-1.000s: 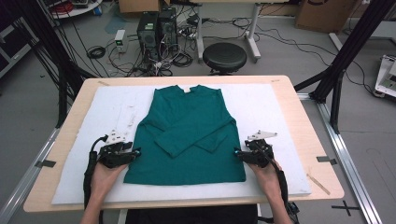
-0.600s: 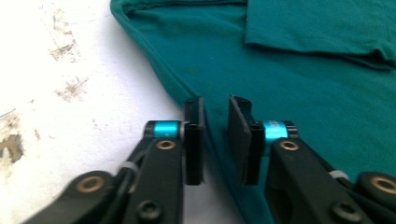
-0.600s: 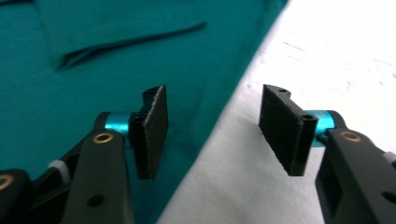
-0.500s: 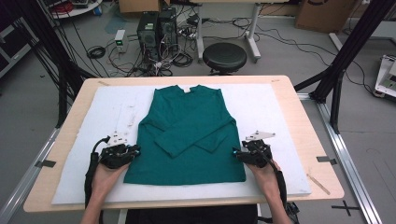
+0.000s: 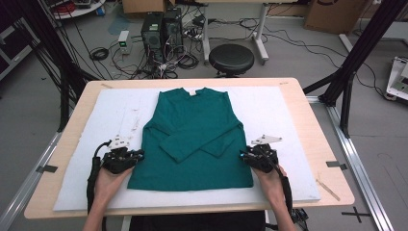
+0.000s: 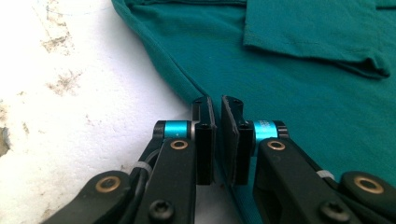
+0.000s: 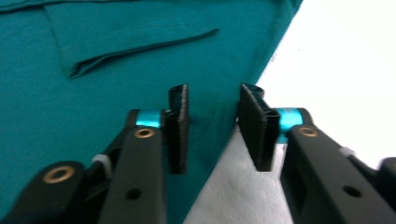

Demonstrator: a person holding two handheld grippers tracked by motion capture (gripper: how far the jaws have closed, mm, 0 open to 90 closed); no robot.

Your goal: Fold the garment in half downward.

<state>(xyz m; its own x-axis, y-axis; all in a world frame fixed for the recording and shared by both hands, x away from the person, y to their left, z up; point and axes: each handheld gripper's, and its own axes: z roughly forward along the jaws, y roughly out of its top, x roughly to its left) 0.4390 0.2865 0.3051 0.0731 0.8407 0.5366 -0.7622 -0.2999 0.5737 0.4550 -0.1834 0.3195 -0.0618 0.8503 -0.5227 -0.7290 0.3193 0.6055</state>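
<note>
A green long-sleeved shirt (image 5: 192, 139) lies flat on the white mat (image 5: 288, 115), neck away from me and both sleeves folded across its front. My left gripper (image 5: 138, 156) rests at the shirt's left side edge, low down. Its jaws have just been closing and now pinch that edge of the shirt (image 6: 289, 70) between them (image 6: 215, 105). My right gripper (image 5: 244, 156) is at the right side edge. Its jaws (image 7: 212, 93) have been closing too, but still stand apart astride the edge of the shirt (image 7: 93, 93), without pressing it.
The mat covers most of a wooden table (image 5: 325, 149). Bare mat lies on both sides of the shirt. Behind the table are a black stool (image 5: 231, 57), computer towers (image 5: 159, 29) and cables on the floor. Black frame posts (image 5: 356, 53) rise at the right.
Both hands stay where they were at the shirt's sides. The jaws of each gripper look drawn closer together than a second ago.
</note>
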